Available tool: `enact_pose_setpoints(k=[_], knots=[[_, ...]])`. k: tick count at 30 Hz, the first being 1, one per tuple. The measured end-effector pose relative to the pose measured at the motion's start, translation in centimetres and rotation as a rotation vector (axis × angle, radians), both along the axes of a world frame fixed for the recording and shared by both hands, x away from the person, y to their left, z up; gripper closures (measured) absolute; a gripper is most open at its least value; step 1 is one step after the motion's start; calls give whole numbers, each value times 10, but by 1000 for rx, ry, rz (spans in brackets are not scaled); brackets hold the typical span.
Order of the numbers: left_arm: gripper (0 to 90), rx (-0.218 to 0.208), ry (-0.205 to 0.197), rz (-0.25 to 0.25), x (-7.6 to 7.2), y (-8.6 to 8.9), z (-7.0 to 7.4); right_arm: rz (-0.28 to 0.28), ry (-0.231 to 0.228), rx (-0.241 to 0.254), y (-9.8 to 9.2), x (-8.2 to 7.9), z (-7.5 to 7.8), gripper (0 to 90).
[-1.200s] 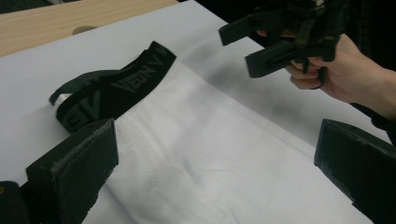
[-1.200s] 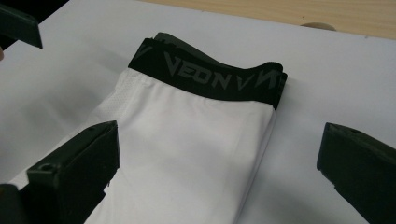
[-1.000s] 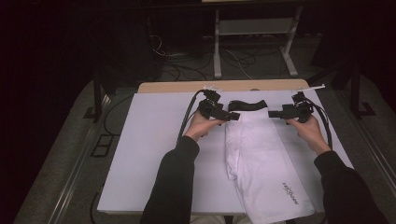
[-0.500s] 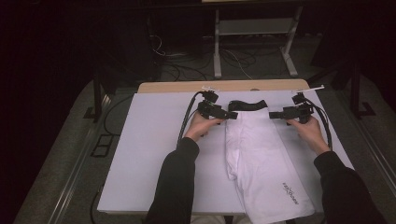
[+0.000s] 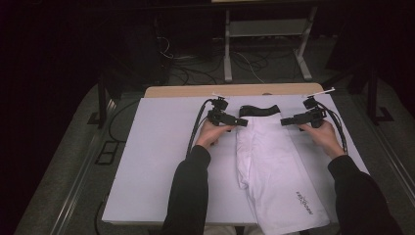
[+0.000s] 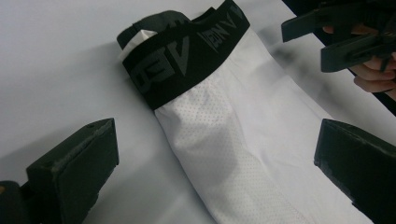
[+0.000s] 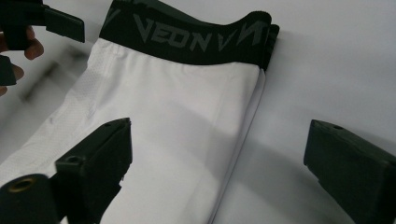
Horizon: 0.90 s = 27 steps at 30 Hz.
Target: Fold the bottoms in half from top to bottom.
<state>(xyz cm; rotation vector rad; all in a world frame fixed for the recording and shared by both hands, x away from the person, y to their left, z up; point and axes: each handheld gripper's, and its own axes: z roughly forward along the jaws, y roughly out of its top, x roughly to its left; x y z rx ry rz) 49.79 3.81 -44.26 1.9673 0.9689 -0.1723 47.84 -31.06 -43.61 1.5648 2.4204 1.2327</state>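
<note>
High view: we see white folded shorts [image 5: 274, 166] with a black waistband [image 5: 259, 110] lying lengthwise on the white table [image 5: 156, 161], waistband at the far end. Left gripper [image 5: 243, 122] sits at the shorts' left edge just below the waistband, tips pointing inward; right gripper [image 5: 285, 121] sits at the right edge opposite, tips also inward, so the top of the shorts lies between the two. Left gripper view: jaws stand wide apart, nothing pinched; the shorts [image 6: 243, 140] run between and ahead of them, the near jaw over bare table, the waistband [image 6: 182, 56] just ahead with a white label sticking out; the other gripper [image 6: 345, 39] hovers past the far edge. Right gripper view: jaws wide, though we note they have just been closing a little, nothing pressed between the pads; one jaw over the cloth [image 7: 187, 130], the other over table beside the folded edge; waistband [image 7: 196, 39] just ahead, the left gripper [image 7: 28, 23] beyond the far side.
</note>
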Motion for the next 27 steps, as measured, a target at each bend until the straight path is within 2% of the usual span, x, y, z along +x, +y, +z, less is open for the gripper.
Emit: enact_pose_setpoints(k=[5, 7, 10, 14, 20, 24, 27], knots=[[0, 8, 13, 5, 1, -3, -5, 17, 25, 7, 3, 2, -2, 131], [24, 15, 13, 11, 2, -3, -7, 20, 38, 6, 4, 2, -3, 136], [53, -6, 25, 15, 2, -4, -9, 20, 43, 11, 4, 3, -4, 162], [116, 5, 36, 14, 3, -5, -13, 23, 54, 19, 3, 4, -5, 199], [200, -5, 41, 14, 3, -6, -15, 24, 58, 28, 2, 5, -6, 245], [322, -6, 40, 19, 3, -7, -14, 36, 67, 34, 2, 5, -8, 291], [450, -2, 46, 15, 3, -7, -15, 40, 75, 41, 1, 6, -10, 328]])
